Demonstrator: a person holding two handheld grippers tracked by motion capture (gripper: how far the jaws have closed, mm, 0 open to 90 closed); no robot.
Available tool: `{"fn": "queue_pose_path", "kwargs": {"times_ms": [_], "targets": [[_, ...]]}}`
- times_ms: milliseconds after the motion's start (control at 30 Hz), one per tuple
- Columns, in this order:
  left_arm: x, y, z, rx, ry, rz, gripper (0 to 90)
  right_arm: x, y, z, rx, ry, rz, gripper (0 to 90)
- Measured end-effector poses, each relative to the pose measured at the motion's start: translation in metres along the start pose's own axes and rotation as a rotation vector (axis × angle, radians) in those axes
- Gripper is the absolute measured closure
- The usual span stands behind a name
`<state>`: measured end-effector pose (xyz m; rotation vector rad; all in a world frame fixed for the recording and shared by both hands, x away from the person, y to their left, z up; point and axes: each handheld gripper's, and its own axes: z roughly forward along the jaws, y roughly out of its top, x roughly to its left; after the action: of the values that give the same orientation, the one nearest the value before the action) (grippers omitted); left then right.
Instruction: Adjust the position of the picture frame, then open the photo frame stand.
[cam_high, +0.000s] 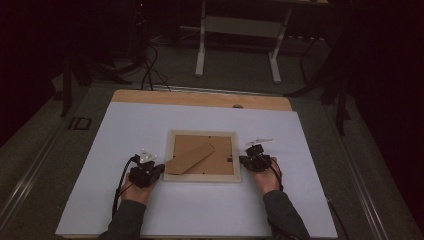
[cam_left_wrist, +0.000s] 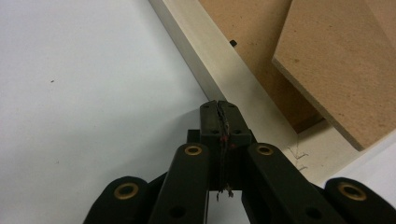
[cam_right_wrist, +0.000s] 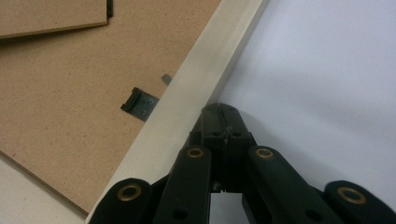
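Observation:
A pale wooden picture frame (cam_high: 202, 177) lies face down in the middle of the white table (cam_high: 125, 130), its brown backing board (cam_high: 220, 150) up and its stand flap (cam_high: 190, 157) swung toward the lower left. My left gripper (cam_high: 159, 170) is shut, tips against the frame's left edge near the bottom corner. In the left gripper view the shut left gripper (cam_left_wrist: 219, 105) touches the frame rail (cam_left_wrist: 205, 60) beside the flap (cam_left_wrist: 341, 60). My right gripper (cam_high: 243, 160) is shut at the frame's right edge. In the right gripper view the right gripper (cam_right_wrist: 222, 109) meets the rail (cam_right_wrist: 205, 79), near a black clip (cam_right_wrist: 138, 103).
Wide bare white surface surrounds the frame on all sides. A wooden strip (cam_high: 200, 98) runs along the table's far edge. Beyond it stand a white table frame (cam_high: 240, 30) and cables (cam_high: 147, 75) on the dark floor.

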<state>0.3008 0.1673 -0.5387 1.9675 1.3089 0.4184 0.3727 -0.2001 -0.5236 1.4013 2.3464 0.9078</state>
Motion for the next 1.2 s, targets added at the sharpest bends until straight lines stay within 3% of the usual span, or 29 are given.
{"fn": "queue_pose_path", "kwargs": {"times_ms": [367, 633, 833, 1100, 1200], "targets": [[0.001, 0.0, 0.0, -0.007, 0.002, -0.003, 88.4, 0.002, 0.0, 0.001, -0.005, -0.02, -0.012, 90.0], [0.005, 0.0, -0.001, -0.012, -0.007, -0.018, 81.7, 0.002, 0.0, 0.001, -0.011, -0.019, -0.014, 90.0], [0.007, 0.0, -0.001, -0.015, -0.014, -0.014, 77.8, 0.001, -0.001, -0.005, -0.031, -0.047, -0.021, 90.0], [0.012, 0.0, -0.007, -0.047, -0.022, -0.027, 73.0, 0.002, -0.006, -0.018, -0.069, -0.051, -0.026, 85.2], [0.015, 0.001, -0.011, -0.08, -0.03, -0.039, 70.0, 0.003, -0.009, -0.022, -0.083, -0.048, -0.029, 82.8]]}}
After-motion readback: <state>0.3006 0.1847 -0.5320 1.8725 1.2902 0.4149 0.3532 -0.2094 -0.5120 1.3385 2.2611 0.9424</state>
